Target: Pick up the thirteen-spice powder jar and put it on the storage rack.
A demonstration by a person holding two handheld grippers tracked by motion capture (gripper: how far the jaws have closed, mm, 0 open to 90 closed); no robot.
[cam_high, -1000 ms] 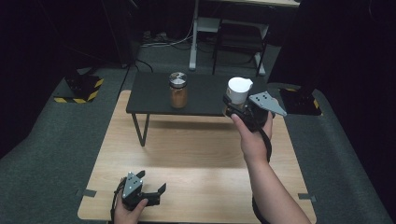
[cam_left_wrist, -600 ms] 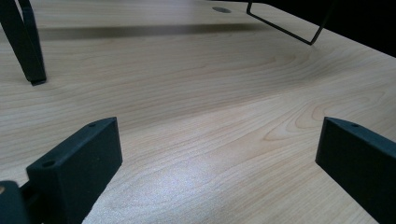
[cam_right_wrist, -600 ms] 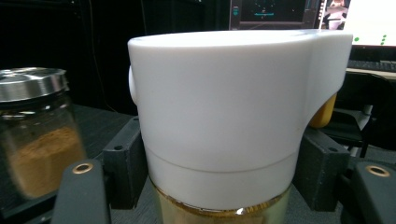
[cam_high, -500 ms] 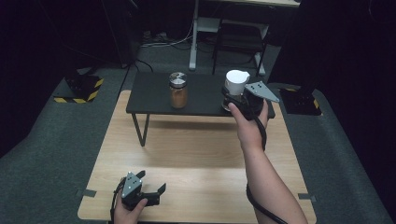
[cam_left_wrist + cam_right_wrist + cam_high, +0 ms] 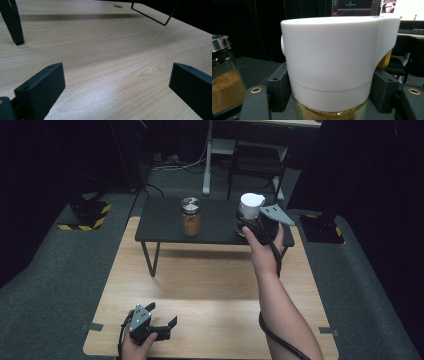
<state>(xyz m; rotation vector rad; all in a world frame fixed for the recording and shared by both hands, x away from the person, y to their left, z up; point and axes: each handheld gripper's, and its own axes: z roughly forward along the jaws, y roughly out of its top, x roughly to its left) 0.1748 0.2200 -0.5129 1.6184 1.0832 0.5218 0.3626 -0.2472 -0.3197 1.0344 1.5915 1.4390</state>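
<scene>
Your right gripper (image 5: 251,222) has its fingers clenched on a jar with a white cap (image 5: 251,206) — in the right gripper view the black fingers (image 5: 277,90) press against both sides of the white cap (image 5: 332,62), and below the cap you can see clear glass with a brownish filling. In the high view this jar sits at the right end of the low black riser shelf (image 5: 165,222) that stands on the wooden table (image 5: 210,290); whether its base rests on the shelf or is lifted just off it cannot be told. Well to its left on the same shelf stands a second glass jar with a metal lid (image 5: 190,216), upright and filled with brown powder, apart from your gripper. Your left gripper (image 5: 156,322) rests low at the near edge of the table — its fingers (image 5: 42,86) are spread wide and released, with bare wood between them
</scene>
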